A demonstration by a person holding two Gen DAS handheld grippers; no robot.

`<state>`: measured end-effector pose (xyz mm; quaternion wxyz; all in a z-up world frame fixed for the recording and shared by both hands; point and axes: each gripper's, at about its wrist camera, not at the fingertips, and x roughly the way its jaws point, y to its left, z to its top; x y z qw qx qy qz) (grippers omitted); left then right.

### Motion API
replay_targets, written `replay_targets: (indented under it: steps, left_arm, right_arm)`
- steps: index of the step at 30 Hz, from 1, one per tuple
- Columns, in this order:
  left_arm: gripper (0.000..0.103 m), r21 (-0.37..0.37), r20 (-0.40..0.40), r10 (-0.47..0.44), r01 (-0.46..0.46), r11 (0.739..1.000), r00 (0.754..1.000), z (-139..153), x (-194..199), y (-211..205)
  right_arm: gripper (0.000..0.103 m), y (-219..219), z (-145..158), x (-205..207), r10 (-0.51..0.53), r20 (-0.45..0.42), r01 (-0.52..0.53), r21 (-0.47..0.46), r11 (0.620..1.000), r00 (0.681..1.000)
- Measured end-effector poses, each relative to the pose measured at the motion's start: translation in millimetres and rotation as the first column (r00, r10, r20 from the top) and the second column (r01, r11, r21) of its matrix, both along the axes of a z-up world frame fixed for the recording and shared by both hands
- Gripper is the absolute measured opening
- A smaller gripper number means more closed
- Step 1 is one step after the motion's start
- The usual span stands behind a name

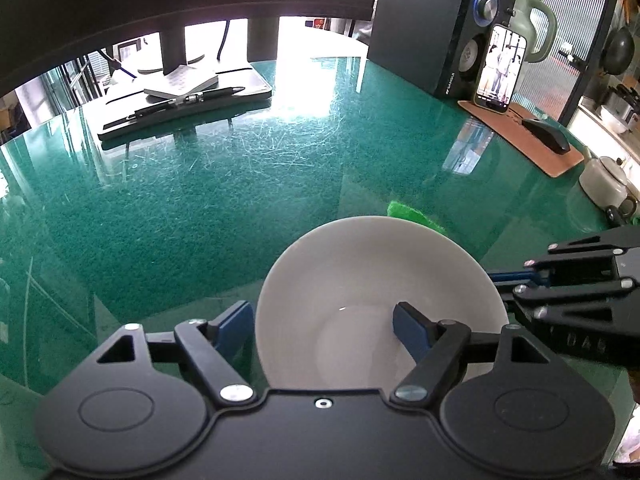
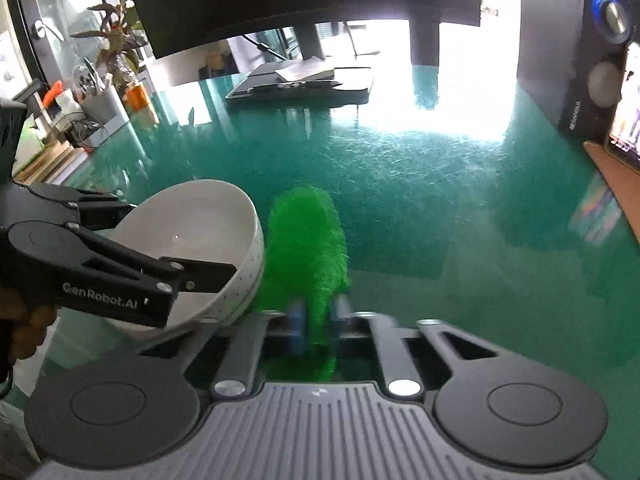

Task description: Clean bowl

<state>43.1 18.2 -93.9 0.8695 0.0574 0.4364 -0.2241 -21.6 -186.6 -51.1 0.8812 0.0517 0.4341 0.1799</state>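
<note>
From your left wrist, one white bowl (image 1: 376, 300) sits on the green table (image 1: 200, 200), your left gripper (image 1: 324, 328) clamping its rim, one finger inside. From your right wrist, your right gripper (image 2: 318, 320) pinches one green scrubber (image 2: 308, 248) beside it.

Items counted across both views. Bowls: one white bowl (image 1: 376, 280). Scrubbers: one green fuzzy scrubber (image 2: 308, 256). Tongs: two sets, the left tongs (image 1: 324, 320) and the right tongs (image 2: 318, 320). Counters: one green counter (image 1: 200, 208). Speakers: one black speaker (image 1: 452, 28). Phones: one phone (image 1: 500, 68), screen lit. Computer mice: one black mouse (image 1: 546, 134). Mouse mats: one brown mat (image 1: 516, 136). Pens: one black pen (image 1: 216, 94). Potted plants: one plant (image 2: 116, 36).
</note>
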Motion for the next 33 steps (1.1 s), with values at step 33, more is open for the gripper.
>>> replay_targets:
  steps: [33]
  left_arm:
    - [0.081,0.049,-0.058,-0.053,0.055,0.997,0.997,2,13,-8]
  right_arm:
    - [0.008,-90,-97,-1,0.023,-0.674,0.636,0.708,0.307,0.738]
